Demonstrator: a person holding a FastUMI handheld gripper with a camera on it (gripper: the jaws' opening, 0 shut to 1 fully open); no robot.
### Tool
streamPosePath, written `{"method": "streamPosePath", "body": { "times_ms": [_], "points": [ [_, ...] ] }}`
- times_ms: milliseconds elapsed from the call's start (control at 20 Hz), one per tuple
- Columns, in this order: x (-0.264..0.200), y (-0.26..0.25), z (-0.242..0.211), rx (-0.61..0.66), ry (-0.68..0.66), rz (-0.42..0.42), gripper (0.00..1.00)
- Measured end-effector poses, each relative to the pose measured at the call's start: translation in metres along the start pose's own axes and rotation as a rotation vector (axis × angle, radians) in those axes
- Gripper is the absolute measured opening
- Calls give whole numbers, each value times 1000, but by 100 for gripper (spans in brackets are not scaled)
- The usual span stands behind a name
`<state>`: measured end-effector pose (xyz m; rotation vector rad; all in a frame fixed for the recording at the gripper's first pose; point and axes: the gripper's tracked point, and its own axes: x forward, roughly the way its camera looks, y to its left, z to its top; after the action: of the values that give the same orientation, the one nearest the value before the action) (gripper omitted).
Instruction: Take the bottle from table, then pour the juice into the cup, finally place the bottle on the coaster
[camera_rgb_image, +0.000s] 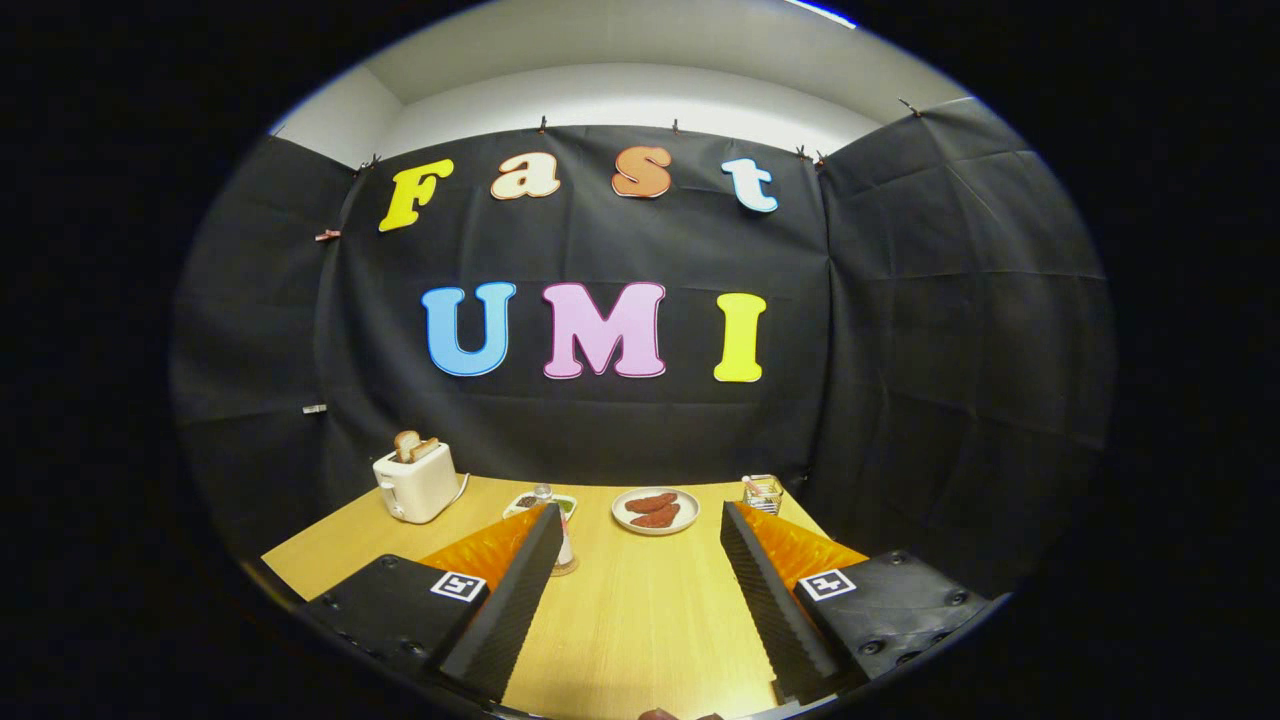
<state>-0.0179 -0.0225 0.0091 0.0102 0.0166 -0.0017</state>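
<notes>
Your hand-held gripper (640, 545) gapes wide, empty; bottle (562, 530) sits on coaster (566, 567) beside the left finger.

I see a wooden worktop (640, 610) carrying a toaster (416, 482) far left, plate (655, 511) far centre, bottle (563, 535) on coaster (566, 568), small glass container (763, 492) far right.

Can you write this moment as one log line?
gripper: open, empty | small clear bottle: upright on round coaster | wooden table

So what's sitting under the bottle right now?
A round coaster edge shows under the small clear bottle, beside the left finger of the open tongs, which hides most of both. Whether the bottle stands fully on it is unclear.
</notes>
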Motion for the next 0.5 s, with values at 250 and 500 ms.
{"method": "streamPosePath", "body": {
  "times_ms": [250, 500],
  "points": [
    [-8, 3, 15, 29, -14, -4, 97],
    [-9, 17, 21, 33, -15, 19, 97]
  ]
}}
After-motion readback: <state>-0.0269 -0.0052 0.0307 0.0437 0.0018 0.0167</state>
